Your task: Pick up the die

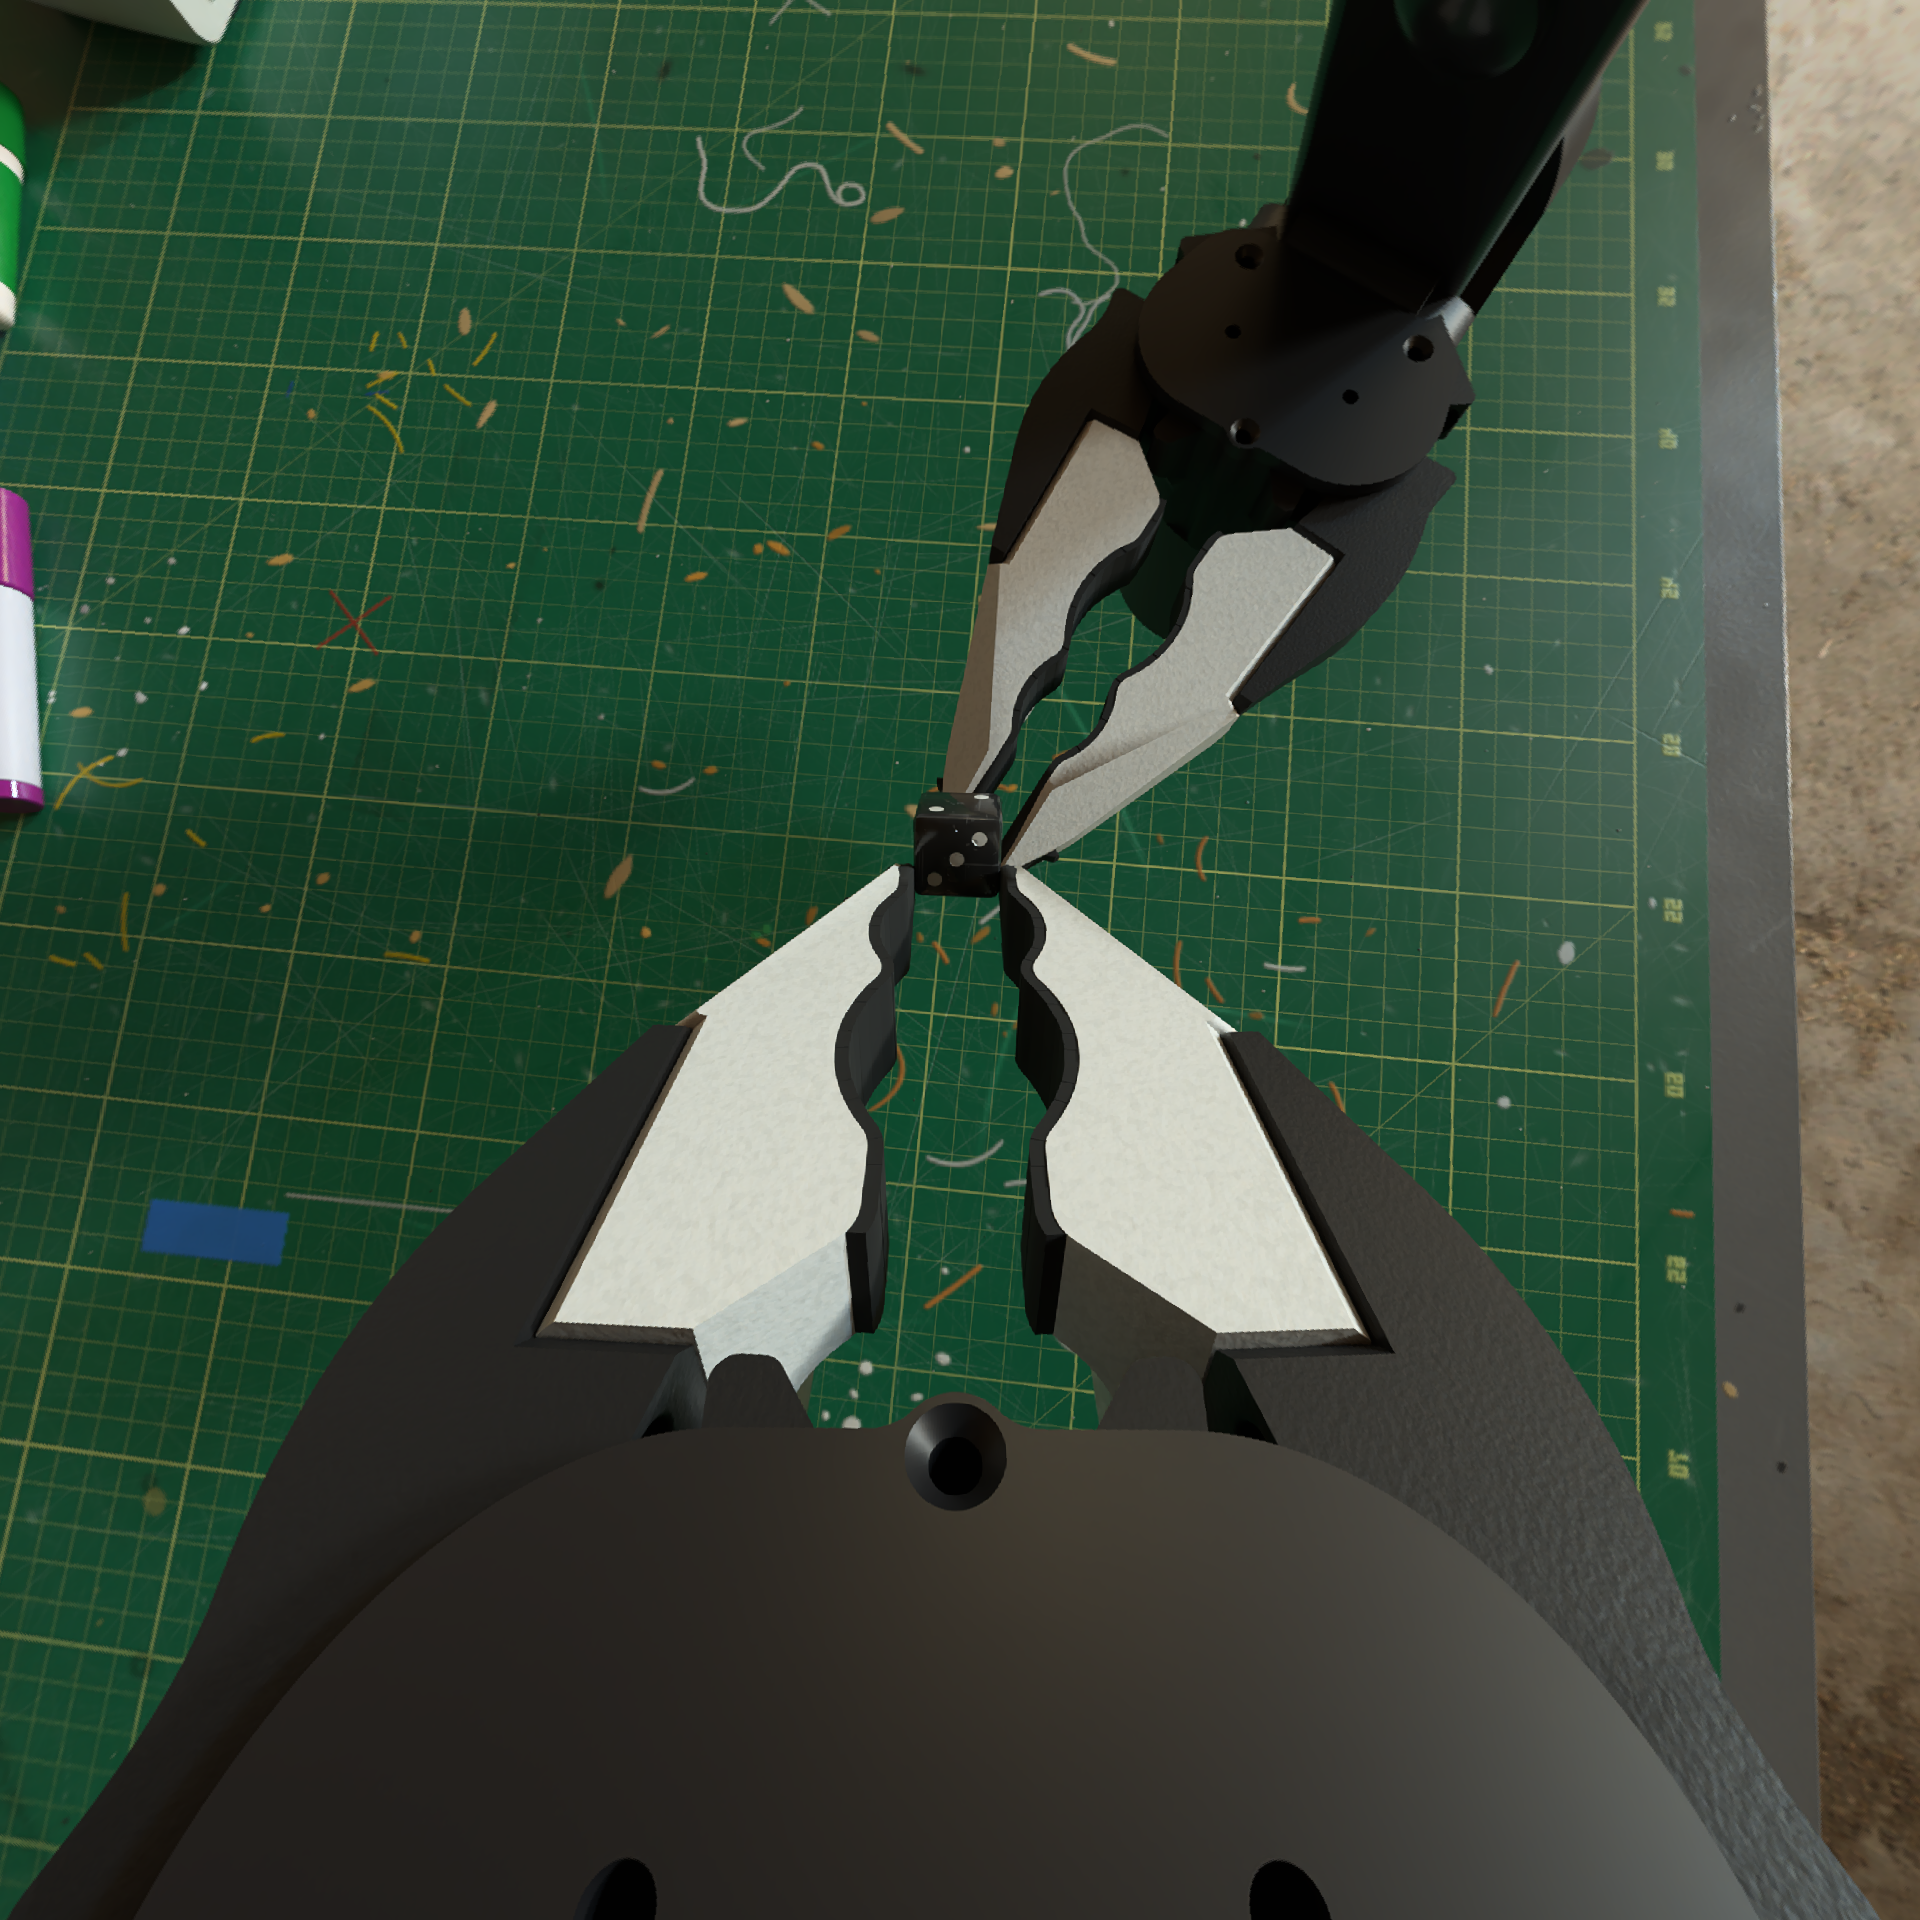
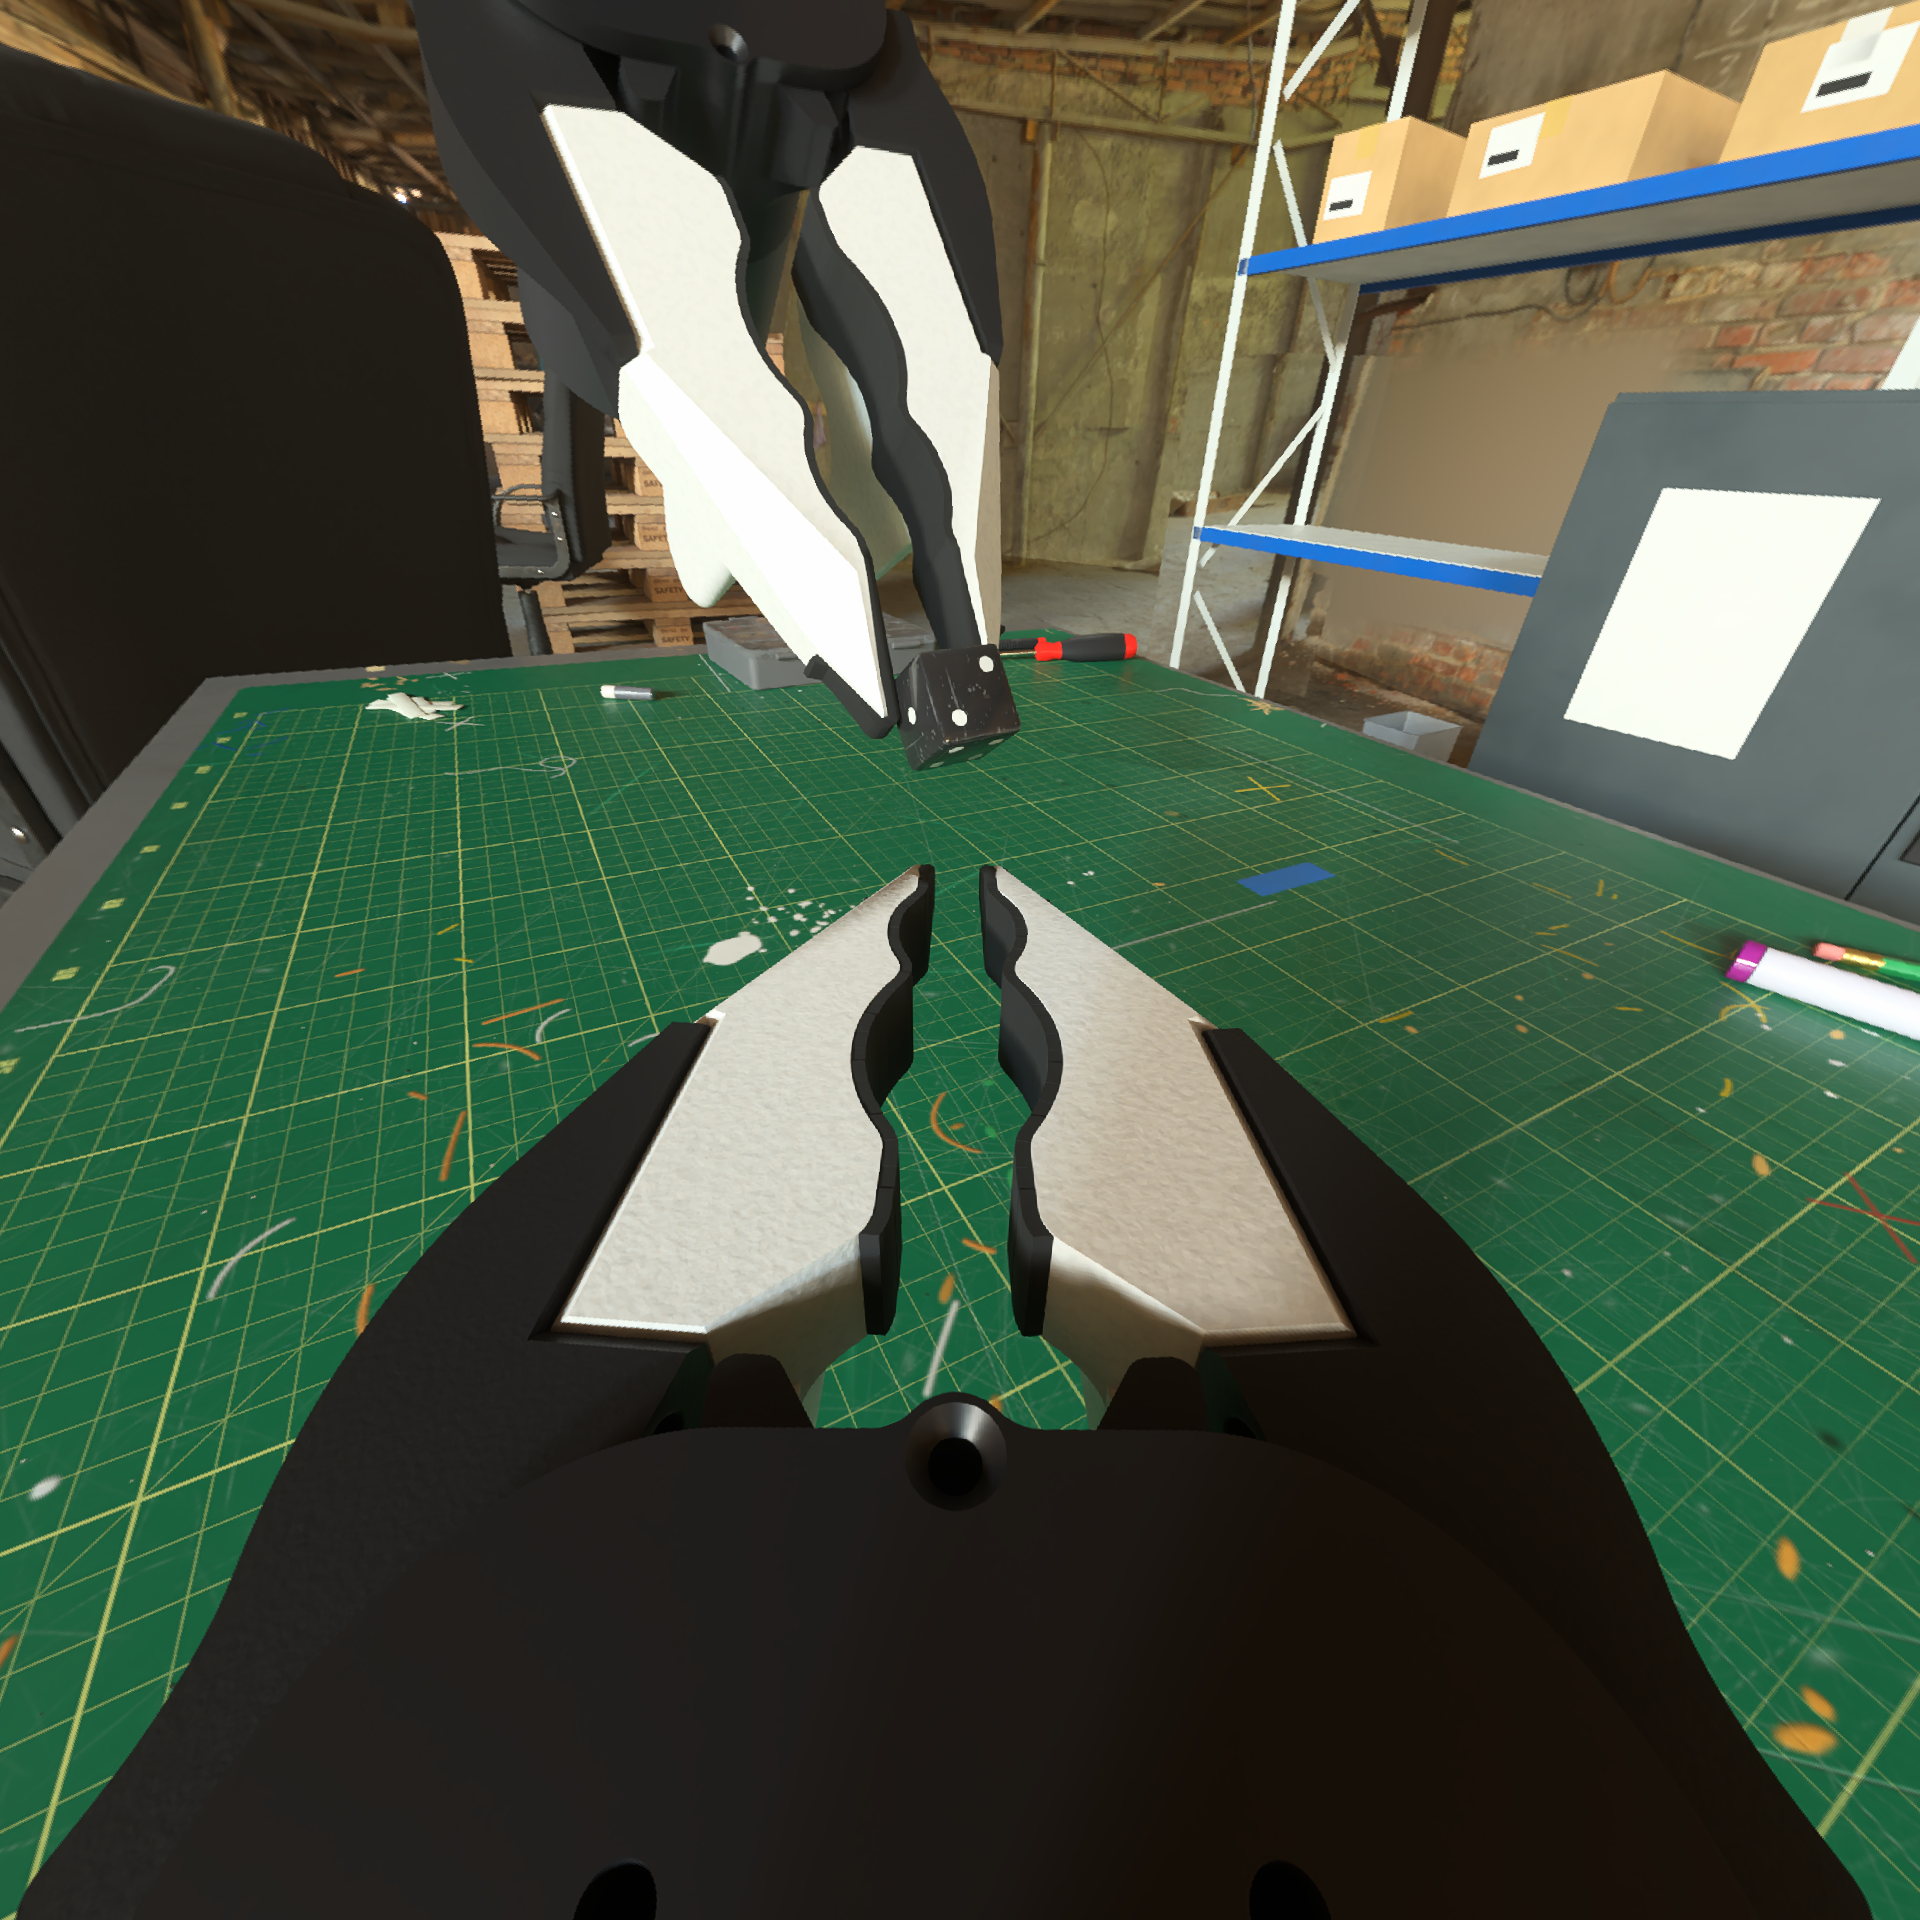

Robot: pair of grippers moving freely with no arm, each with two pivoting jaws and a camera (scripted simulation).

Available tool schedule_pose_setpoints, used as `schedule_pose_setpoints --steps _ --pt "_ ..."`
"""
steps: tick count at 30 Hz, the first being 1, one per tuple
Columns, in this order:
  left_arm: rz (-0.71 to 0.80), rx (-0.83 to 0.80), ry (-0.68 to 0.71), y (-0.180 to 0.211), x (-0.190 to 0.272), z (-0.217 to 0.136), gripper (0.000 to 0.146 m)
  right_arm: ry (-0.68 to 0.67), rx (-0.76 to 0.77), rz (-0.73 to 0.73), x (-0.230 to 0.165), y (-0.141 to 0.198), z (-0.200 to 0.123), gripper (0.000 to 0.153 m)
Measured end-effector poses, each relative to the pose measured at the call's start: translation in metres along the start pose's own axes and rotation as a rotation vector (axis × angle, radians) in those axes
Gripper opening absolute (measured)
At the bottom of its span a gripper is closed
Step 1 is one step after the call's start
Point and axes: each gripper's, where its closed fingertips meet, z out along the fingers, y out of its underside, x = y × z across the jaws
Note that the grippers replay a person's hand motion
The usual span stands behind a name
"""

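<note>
Left of the left gripper [image 1: 956, 883]: a purple-and-white marker [image 1: 16, 655] and blue tape patch [image 1: 215, 1232] on the green gridded cutting mat [image 1: 520, 727]. Centre: its fingertips are clamped on the small black white-pipped die [image 1: 957, 844], which sits clear above the mat. Right: the right gripper [image 2: 957, 878], jaws narrowly parted and holding nothing, points at the die from just beyond.

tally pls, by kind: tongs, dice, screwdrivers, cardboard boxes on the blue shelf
tongs: 2, the left tongs and the right tongs
die: 1, black, held between the left tongs' tips
screwdriver: 1, red and black, at the mat's far edge
cardboard boxes: 3
Total: 7
</note>
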Motion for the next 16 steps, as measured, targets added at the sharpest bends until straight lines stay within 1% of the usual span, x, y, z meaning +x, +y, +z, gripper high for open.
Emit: schedule_pose_setpoints --steps 6,12,16 --pt "0.009 0.057 0.038 0.0018 0.0015 -0.0006 0.016 -0.027 0.007 0.024 -0.0031 0.0004 0.0008 0.008" --pt "0.035 0.09 0.088 0.0049 0.0049 -0.003 0.016 -0.076 0.015 0.052 -0.0089 0.0002 0.0017 0.008" --pt "0.045 0.106 0.098 0.006 0.0054 -0.003 0.016 -0.082 0.012 0.055 -0.01 0.0009 0.0022 0.008"
